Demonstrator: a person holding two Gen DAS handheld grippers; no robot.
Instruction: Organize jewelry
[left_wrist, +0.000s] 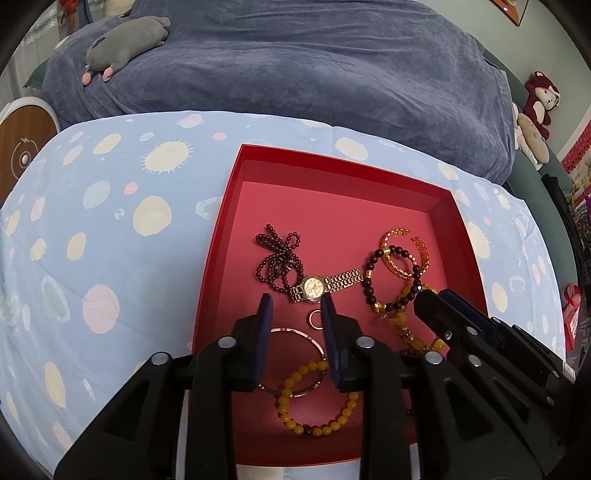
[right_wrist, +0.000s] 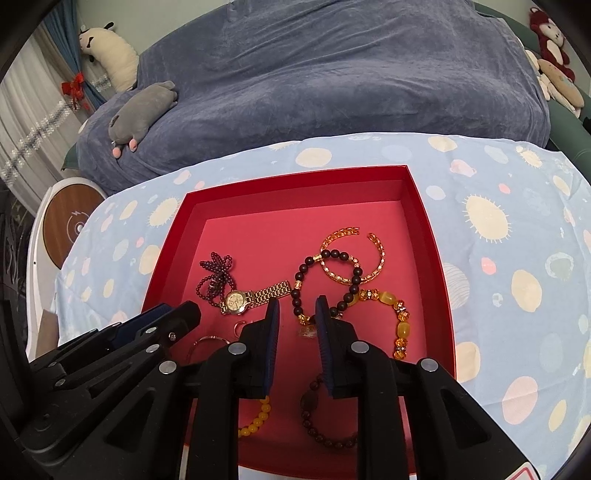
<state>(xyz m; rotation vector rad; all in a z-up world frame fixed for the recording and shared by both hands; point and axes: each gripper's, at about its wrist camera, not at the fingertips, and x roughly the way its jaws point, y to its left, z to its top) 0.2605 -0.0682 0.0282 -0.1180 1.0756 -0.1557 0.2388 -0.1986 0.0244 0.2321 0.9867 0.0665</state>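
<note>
Both tongs, left (left_wrist: 296, 306) and right (right_wrist: 297, 308), hang parted and empty over a red box (left_wrist: 236, 177). The watch (left_wrist: 314, 288) lies slantwise; the box's far half is bare.

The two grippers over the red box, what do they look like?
Both look alike. The left gripper and right gripper have angular matte black plastic frames studded with round silver bolt heads. Each ends in two flat, dark blue ribbed pads. No cables, sleeves or hands show.
</note>
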